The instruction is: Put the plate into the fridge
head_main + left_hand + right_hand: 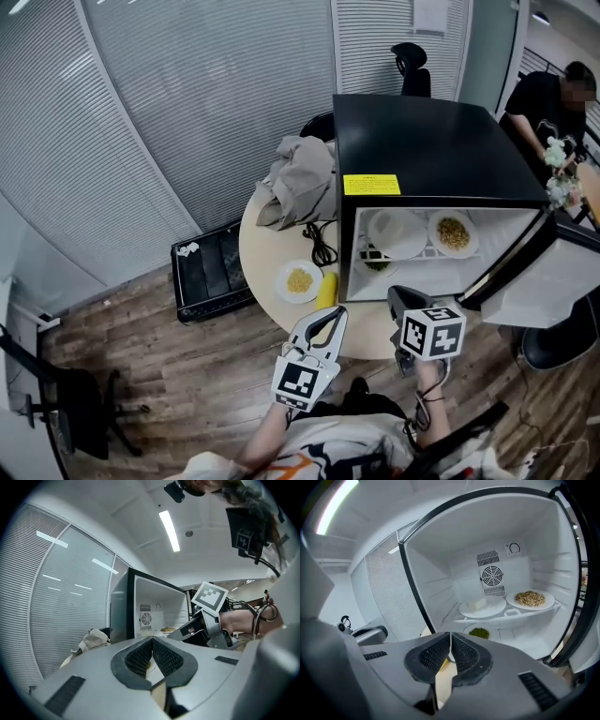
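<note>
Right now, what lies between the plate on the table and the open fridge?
In the head view, a yellow oblong thing lies on the table beside the plate, on the side towards the fridge.

Round table (267,248): crumpled grey cloth (300,180) heaped at far edge, coiled black cable (322,247) just nearer, yellow cylinder (326,291) by near rim. Black crate (208,270) on the floor, against the table's left side.

Glossy black fridge (427,141) on a matt table (267,246)
The fridge has a glossy black shell and smooth white plastic inside. Left of it, crumpled beige cloth (300,178) and a shiny white plate (283,281) lie on the smooth cream table; around it, a wood-plank floor (169,366).
</note>
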`<state>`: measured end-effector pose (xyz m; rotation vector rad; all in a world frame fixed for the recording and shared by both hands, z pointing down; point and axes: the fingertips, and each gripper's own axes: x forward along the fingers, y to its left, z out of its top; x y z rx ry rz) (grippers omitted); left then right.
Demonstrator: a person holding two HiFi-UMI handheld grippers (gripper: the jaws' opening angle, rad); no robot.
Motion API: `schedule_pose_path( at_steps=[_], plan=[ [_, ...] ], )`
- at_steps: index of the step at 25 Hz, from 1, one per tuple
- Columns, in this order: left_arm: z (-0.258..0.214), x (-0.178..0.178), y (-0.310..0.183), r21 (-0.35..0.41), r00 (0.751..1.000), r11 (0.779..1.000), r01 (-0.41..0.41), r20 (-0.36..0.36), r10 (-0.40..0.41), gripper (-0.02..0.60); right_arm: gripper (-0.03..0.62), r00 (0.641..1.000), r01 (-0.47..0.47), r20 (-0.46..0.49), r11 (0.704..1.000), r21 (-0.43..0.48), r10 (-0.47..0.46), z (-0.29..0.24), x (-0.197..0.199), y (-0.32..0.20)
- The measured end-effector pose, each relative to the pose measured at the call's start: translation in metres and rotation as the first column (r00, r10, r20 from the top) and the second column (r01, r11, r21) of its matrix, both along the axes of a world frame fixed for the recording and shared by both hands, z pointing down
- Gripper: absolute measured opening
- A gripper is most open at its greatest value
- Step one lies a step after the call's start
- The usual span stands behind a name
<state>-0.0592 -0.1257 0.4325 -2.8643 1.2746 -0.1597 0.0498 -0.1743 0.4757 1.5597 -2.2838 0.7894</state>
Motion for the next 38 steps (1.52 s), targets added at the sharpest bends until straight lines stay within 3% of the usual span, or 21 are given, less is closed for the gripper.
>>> schedule_pose_path(
  at_steps=[6, 15, 28, 38],
  plan=[
    [0.009, -0.013, 0.026, -0.016, 1.000, 1.000, -0.021, 0.006, 0.021, 0.011, 0.020, 0.998, 0.007, 0.060, 1.000, 0.017, -0.008, -0.005, -0.025, 0.035],
    [0.022, -0.022, 0.067, -0.063, 0.998, 0.996, -0.058, -0.017, 0.057, 0.011, 0.017, 0.998, -0.013, 0.056, 1.000, 0.001, 0.013, 0.000, -0.044, 0.091],
    [0.029, 0.002, 0.103, -0.083, 0.991, 0.988, -0.132, -0.023, 0.130, 0.011, 0.015, 0.995, -0.075, 0.066, 0.996, -0.044, 0.078, 0.013, -0.027, 0.146],
    [0.026, 0.016, 0.135, -0.084, 0.995, 0.991, -0.103, -0.016, 0.102, 0.010, 0.015, 0.996, -0.059, 0.066, 0.997, -0.053, 0.062, 0.019, -0.012, 0.180]
  ],
)
